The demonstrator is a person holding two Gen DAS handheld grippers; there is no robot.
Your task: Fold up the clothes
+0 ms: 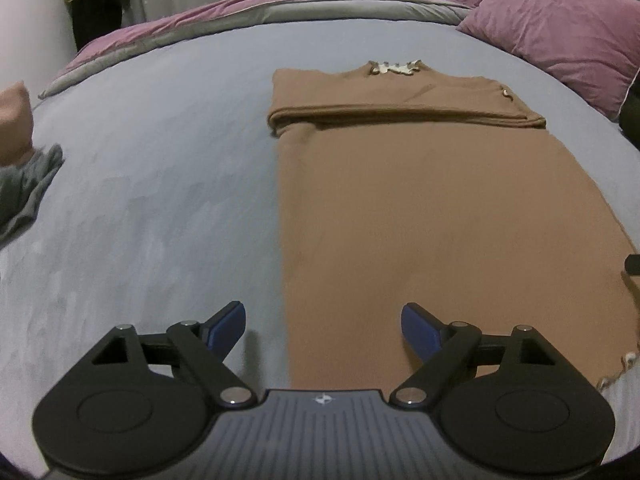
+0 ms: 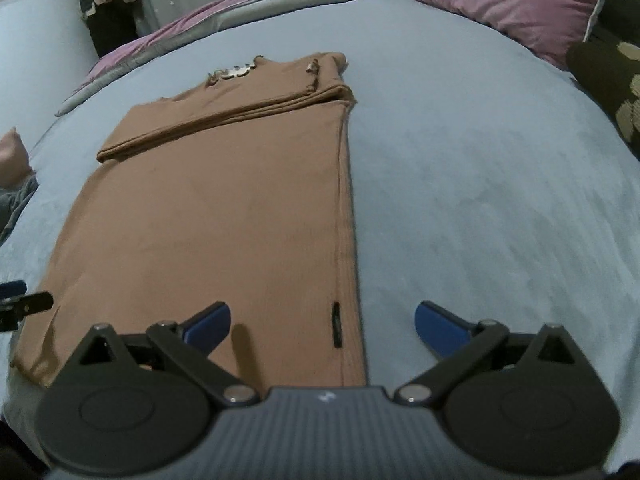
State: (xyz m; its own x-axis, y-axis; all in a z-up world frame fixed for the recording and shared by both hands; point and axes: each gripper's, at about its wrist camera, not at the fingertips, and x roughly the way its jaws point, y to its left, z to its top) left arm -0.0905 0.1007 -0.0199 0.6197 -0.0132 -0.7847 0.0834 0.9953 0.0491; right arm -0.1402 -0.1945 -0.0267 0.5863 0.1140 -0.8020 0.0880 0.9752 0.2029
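Observation:
A brown garment [image 1: 420, 208] [image 2: 224, 216] lies flat on the light blue bedsheet [image 1: 160, 184] [image 2: 480, 184], its sleeves folded across the chest below a frilled collar [image 1: 394, 68] [image 2: 234, 72]. My left gripper [image 1: 323, 326] is open just above the garment's near left hem corner, with one blue pad over the sheet and the other over the cloth. My right gripper [image 2: 323, 326] is open at the near right hem corner, straddling the garment's right edge beside a small black label [image 2: 337, 324]. Nothing is held between either pair of fingers.
Purple pillows [image 1: 560, 36] [image 2: 512, 0] lie at the head of the bed. A grey cloth [image 1: 28, 188] and a pink item [image 1: 14, 120] sit at the left edge. A dark patterned cushion [image 2: 612, 80] is at the right. Curtains and hanging clothes stand beyond the bed.

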